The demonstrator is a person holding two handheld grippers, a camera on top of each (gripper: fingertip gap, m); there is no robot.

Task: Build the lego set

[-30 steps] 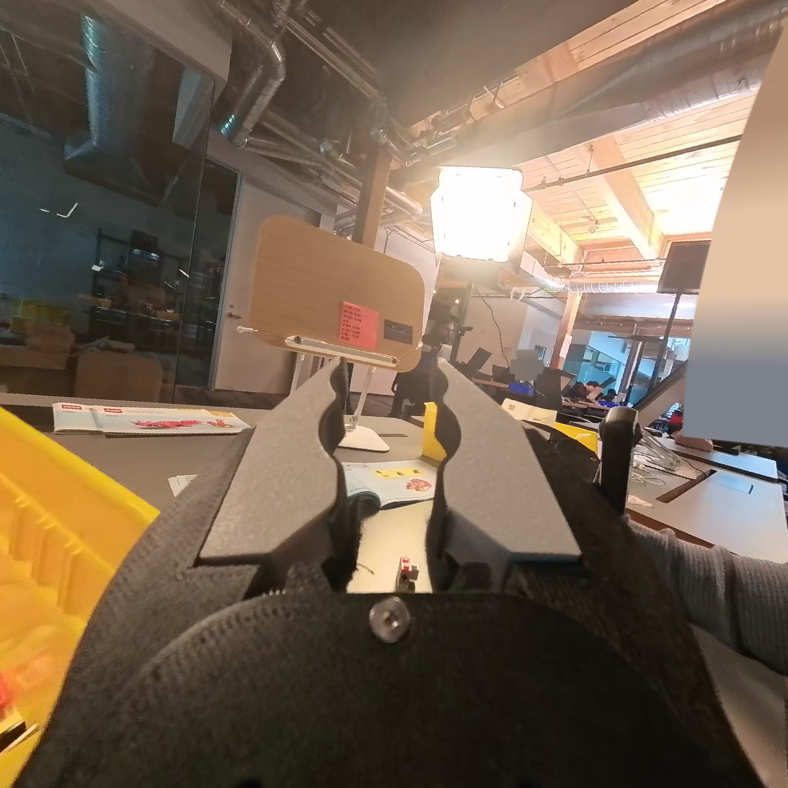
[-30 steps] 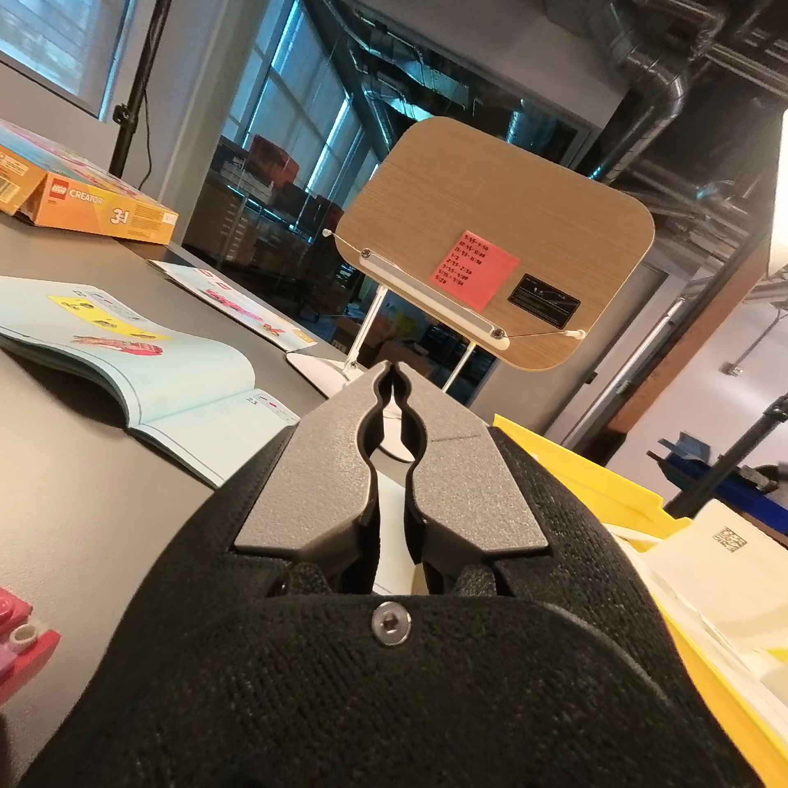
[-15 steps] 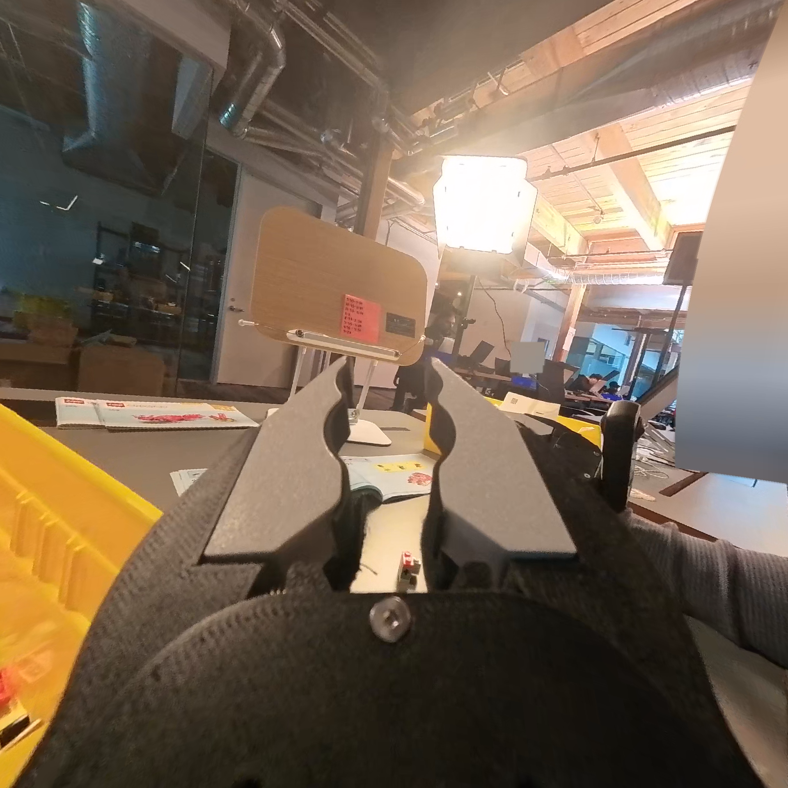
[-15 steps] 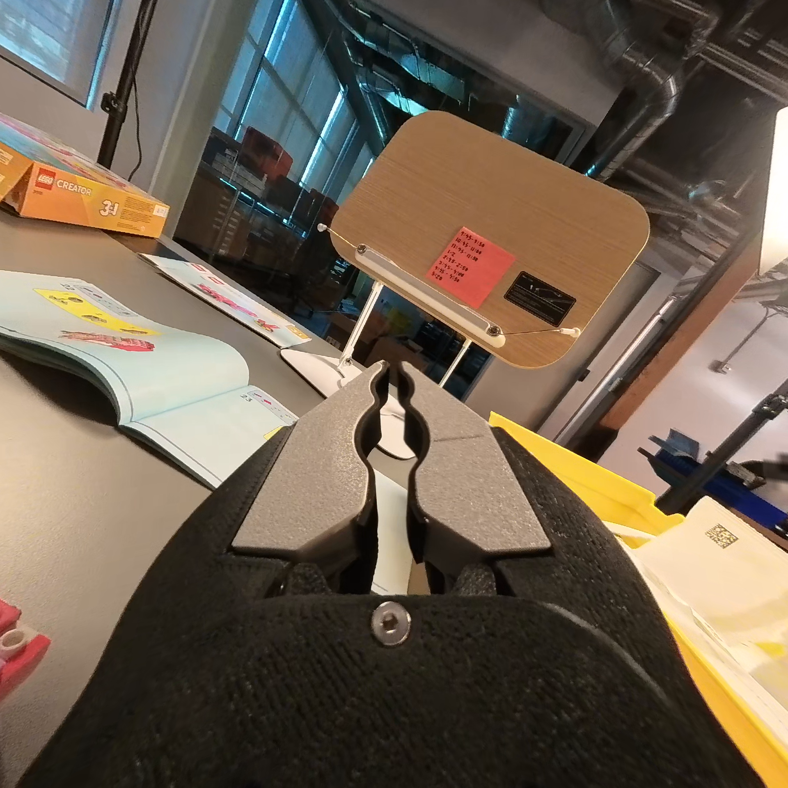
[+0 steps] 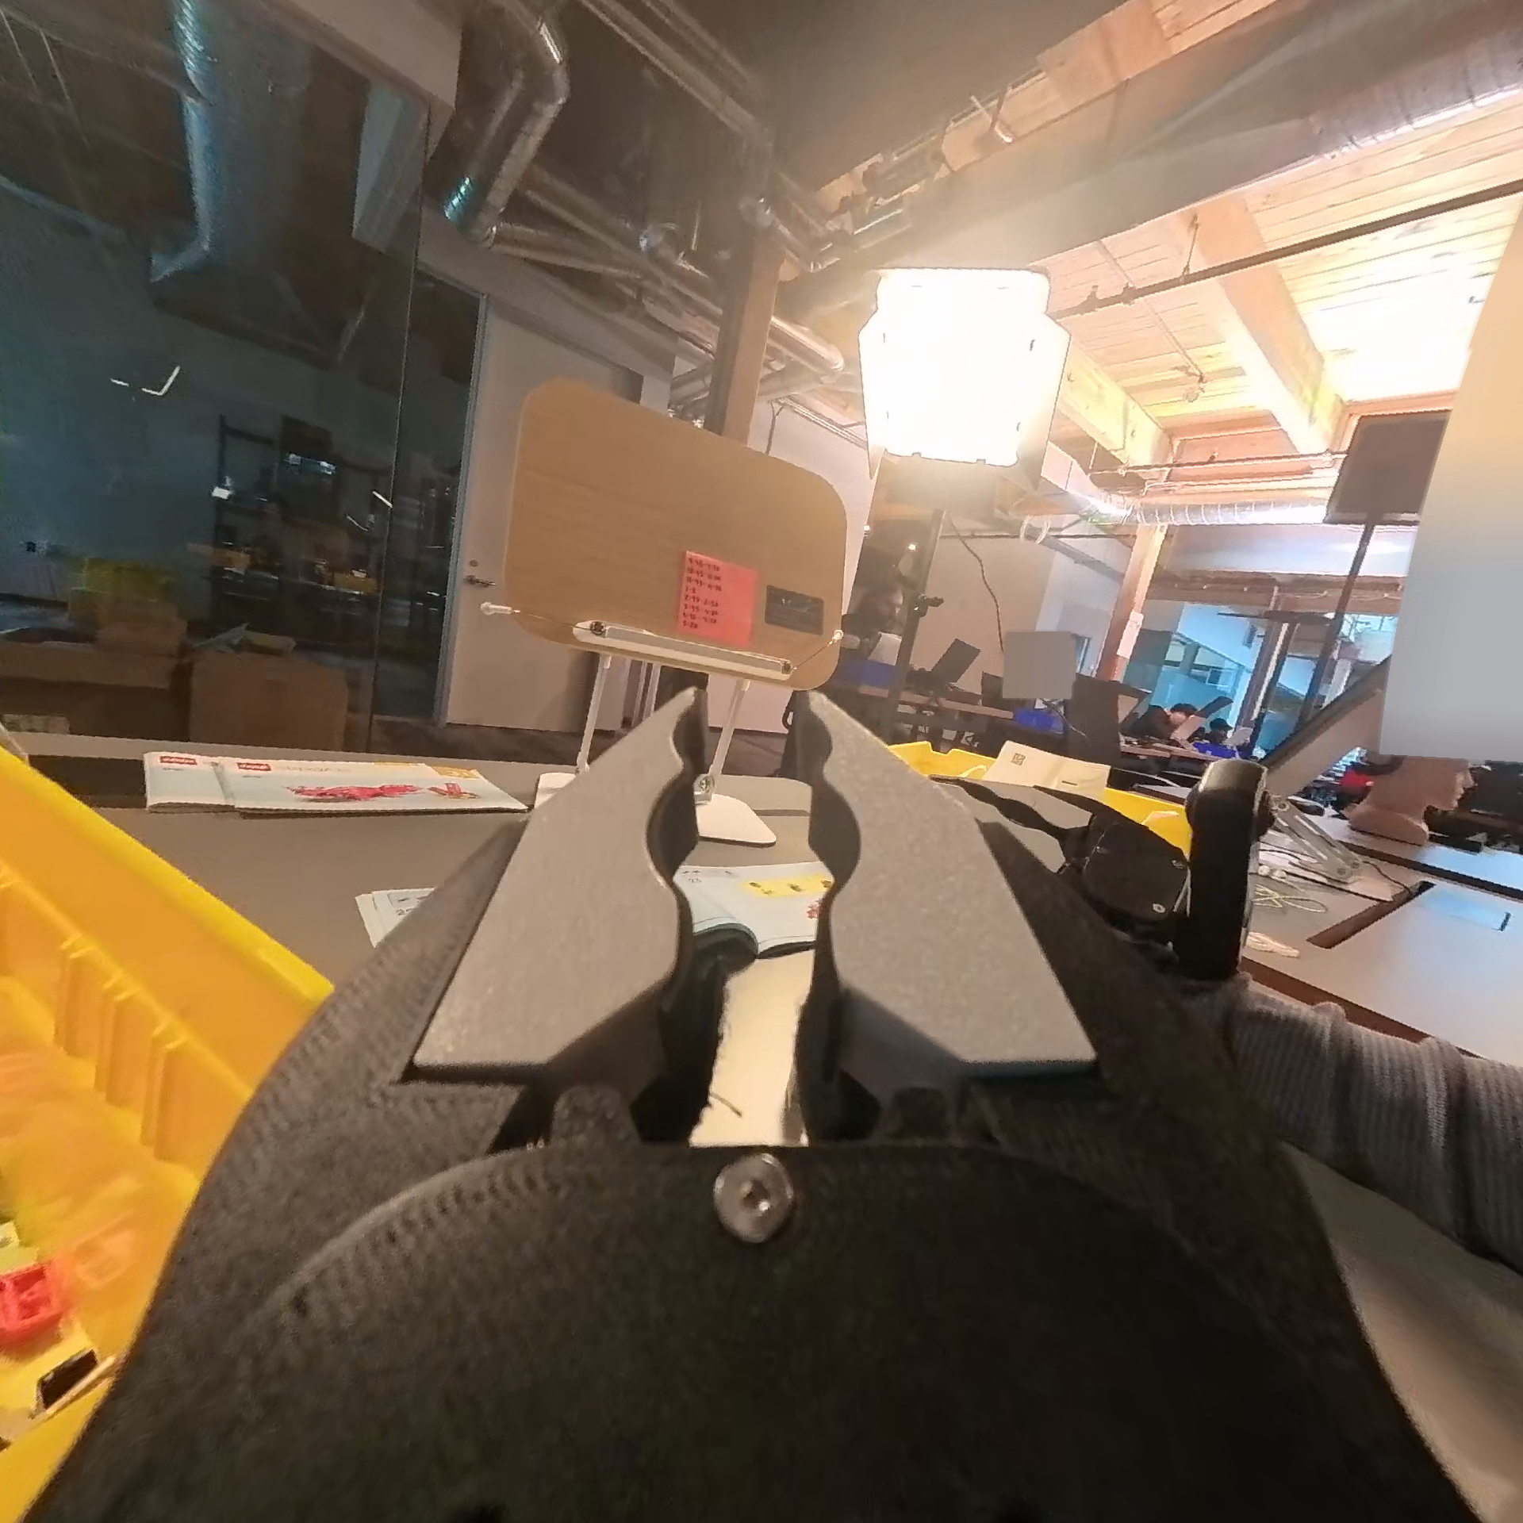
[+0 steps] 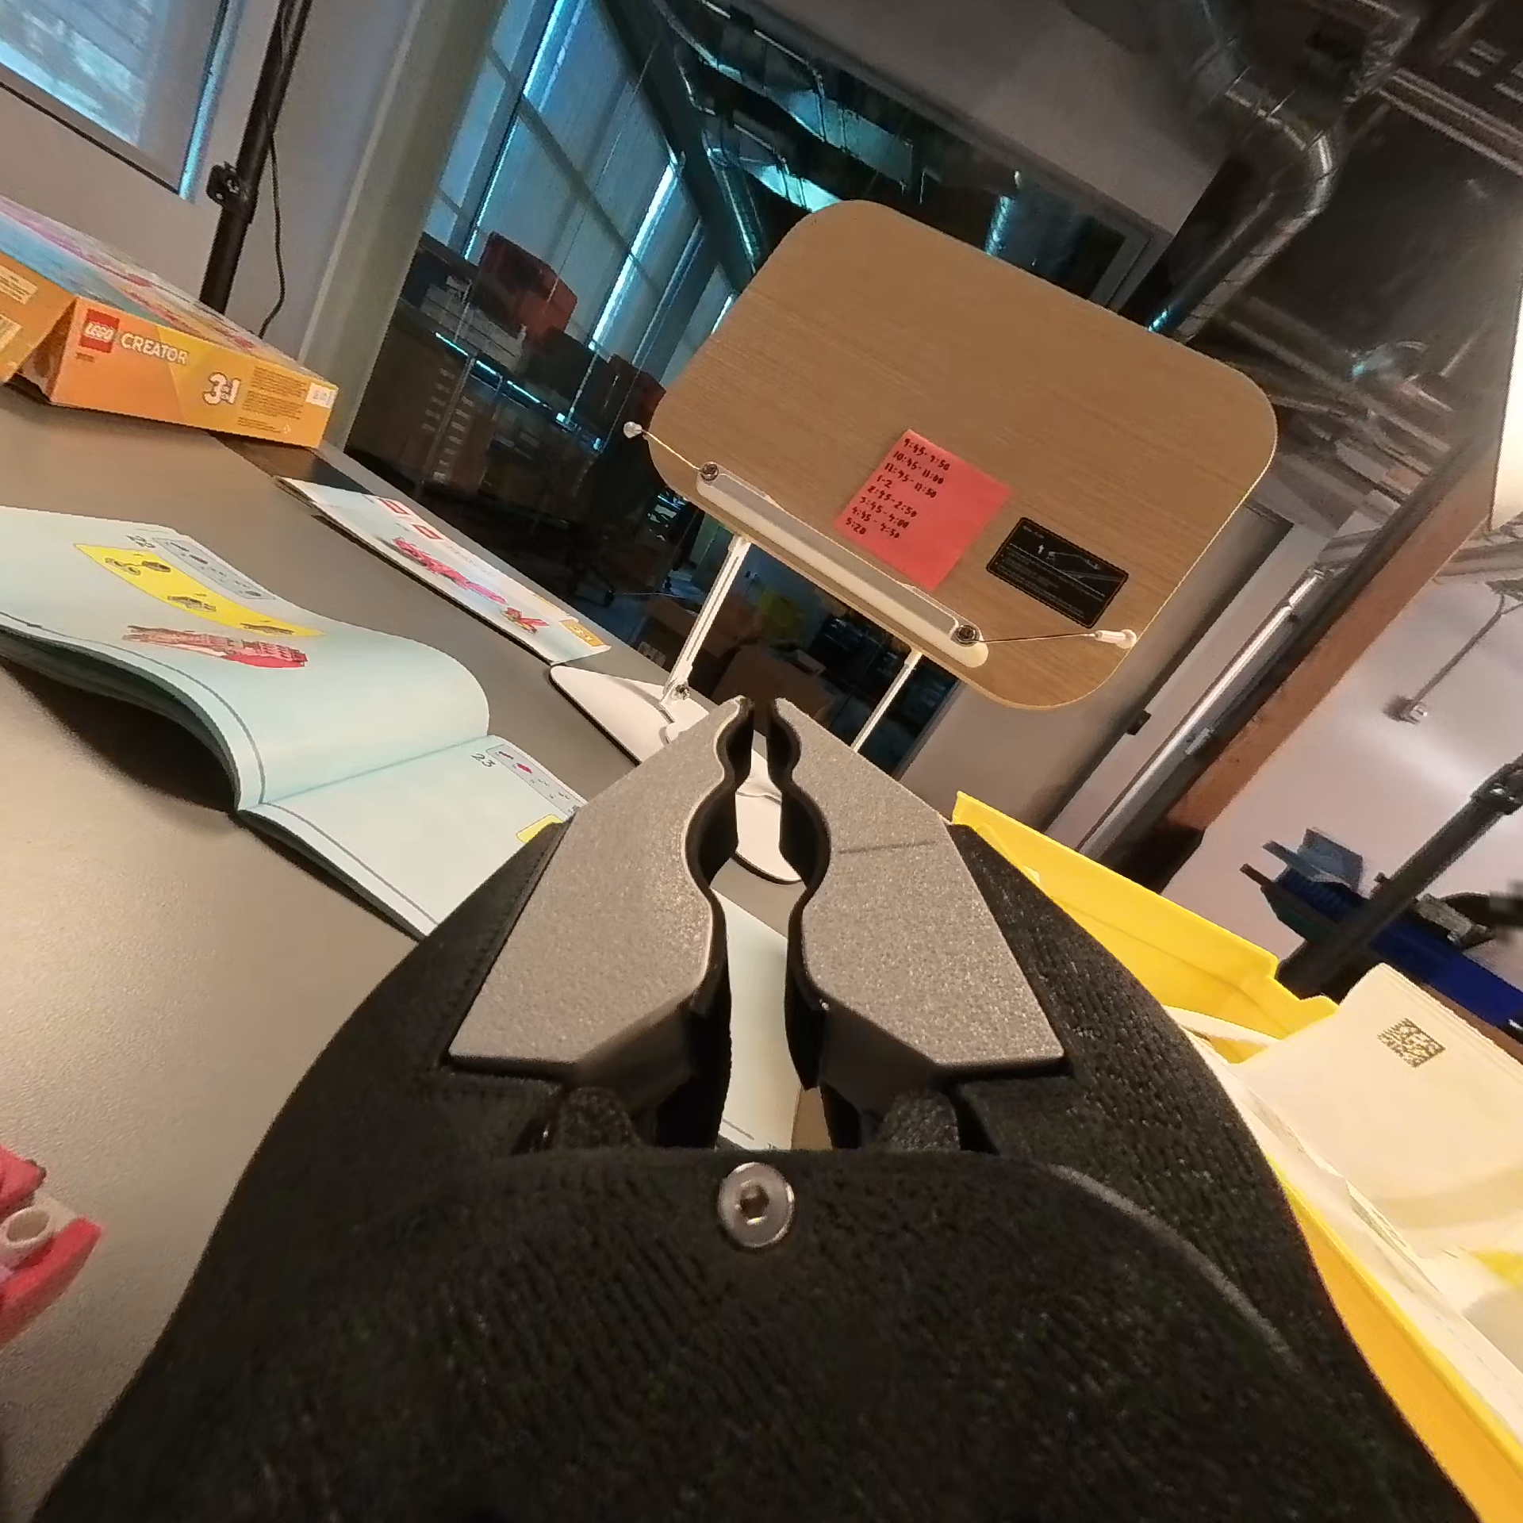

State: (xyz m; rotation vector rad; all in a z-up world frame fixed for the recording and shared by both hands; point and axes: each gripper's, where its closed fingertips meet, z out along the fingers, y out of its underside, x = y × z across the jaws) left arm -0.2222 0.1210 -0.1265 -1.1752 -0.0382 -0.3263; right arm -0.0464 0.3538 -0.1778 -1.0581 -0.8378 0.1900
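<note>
The left gripper hangs above the dark worktop with its fingers apart and nothing between them, a yellow bin at its left. The right gripper has its fingers nearly together on nothing, near an open booklet, with a wooden book stand beyond.

Things sitting on a dark table
A wooden book stand is standing beyond an open instruction booklet; yellow bins are flanking them.
</note>
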